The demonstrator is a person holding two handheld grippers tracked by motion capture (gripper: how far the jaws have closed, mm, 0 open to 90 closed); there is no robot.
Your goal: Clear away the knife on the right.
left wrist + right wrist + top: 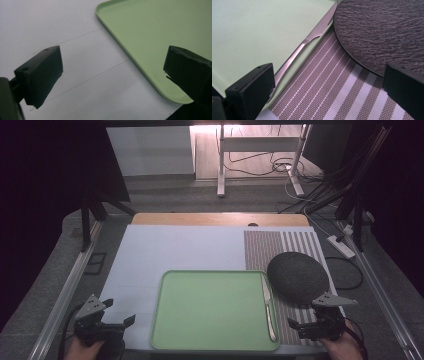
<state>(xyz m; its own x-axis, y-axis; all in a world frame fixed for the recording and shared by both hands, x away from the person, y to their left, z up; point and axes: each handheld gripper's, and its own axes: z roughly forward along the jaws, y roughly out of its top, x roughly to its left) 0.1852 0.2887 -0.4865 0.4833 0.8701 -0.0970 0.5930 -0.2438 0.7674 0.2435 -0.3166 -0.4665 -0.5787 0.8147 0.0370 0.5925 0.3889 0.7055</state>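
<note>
the right gripper, jaws wide and empty, sits just right of the knife, which lies along the green tray's right rim, long axis running away from the person, beside the dark plate; the left gripper, also wide, is well apart.

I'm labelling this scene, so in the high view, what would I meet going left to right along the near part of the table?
Left tool → green tray → knife → dark round plate → right tool.
</note>
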